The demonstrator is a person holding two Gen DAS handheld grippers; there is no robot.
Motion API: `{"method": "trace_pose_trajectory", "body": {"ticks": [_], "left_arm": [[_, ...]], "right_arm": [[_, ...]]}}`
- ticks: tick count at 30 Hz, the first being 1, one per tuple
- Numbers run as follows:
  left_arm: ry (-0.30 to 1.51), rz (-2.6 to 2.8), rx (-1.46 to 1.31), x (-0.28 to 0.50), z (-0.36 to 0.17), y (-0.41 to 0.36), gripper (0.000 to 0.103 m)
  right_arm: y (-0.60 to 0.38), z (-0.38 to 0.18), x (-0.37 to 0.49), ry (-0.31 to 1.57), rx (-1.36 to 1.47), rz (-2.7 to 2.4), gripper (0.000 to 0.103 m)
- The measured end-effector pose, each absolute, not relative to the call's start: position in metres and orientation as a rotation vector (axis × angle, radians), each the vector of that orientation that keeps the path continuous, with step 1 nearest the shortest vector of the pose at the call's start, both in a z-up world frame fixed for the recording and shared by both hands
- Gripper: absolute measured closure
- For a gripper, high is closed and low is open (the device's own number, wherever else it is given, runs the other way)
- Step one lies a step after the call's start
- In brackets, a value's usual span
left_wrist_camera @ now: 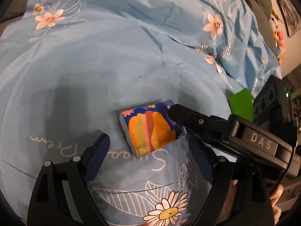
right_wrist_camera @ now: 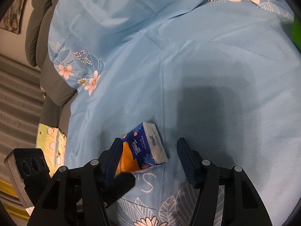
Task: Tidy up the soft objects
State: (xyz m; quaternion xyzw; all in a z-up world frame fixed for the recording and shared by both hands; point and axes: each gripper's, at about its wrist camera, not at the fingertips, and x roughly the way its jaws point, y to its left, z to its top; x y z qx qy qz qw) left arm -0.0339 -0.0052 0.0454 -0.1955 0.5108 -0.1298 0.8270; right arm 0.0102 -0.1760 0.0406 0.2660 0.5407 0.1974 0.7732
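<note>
My left gripper (left_wrist_camera: 148,148) hangs wide and empty just short of the tissue pack (left_wrist_camera: 150,128), which lies flat on the blue quilt (left_wrist_camera: 131,66). My right gripper (right_wrist_camera: 148,150) straddles the pack (right_wrist_camera: 144,148) from the other side: its left finger (right_wrist_camera: 112,156) sits against the orange face, the right one stands clear, so nothing is pinched yet. I judge this the approach to picking the pack up. The next move calls for centring the right jaws over it, then closing gently, since the wrapper will give.

From the left view, the right gripper's finger covers the pack's far corner, so contact there is hard to judge. Beyond the quilt, a yellow patterned thing (right_wrist_camera: 50,143) and something green (left_wrist_camera: 241,103) are cut off; I cannot tell what they are.
</note>
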Motion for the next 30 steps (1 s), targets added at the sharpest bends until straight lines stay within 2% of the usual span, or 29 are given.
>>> {"method": "trace_pose_trajectory", "body": {"ticks": [2, 4, 8, 13, 23, 30], "left_arm": [[1.097, -0.288, -0.439, -0.033, 0.042, -0.004, 0.048], [1.108, -0.302, -0.455, -0.032, 0.04, -0.006, 0.059], [1.06, -0.293, -0.399, -0.033, 0.05, -0.015, 0.067], [0.948, -0.323, -0.294, -0.039, 0.082, -0.037, 0.067], [0.699, -0.63, -0.17, -0.061, 0.161, -0.131, 0.066], [0.668, -0.875, -0.1, -0.076, 0.175, -0.224, 0.067]], "right_arm": [[-0.174, 0.041, 0.011, 1.169, 0.569, 0.431, 0.041], [-0.172, 0.041, 0.012, 1.166, 0.568, 0.437, 0.041], [-0.169, 0.04, 0.011, 1.166, 0.565, 0.448, 0.041], [-0.18, 0.061, 0.002, 1.086, 0.58, 0.42, 0.041], [-0.281, 0.162, -0.068, 0.69, 0.633, 0.2, 0.041], [-0.36, 0.179, -0.126, 0.538, 0.709, -0.026, 0.041]]}}
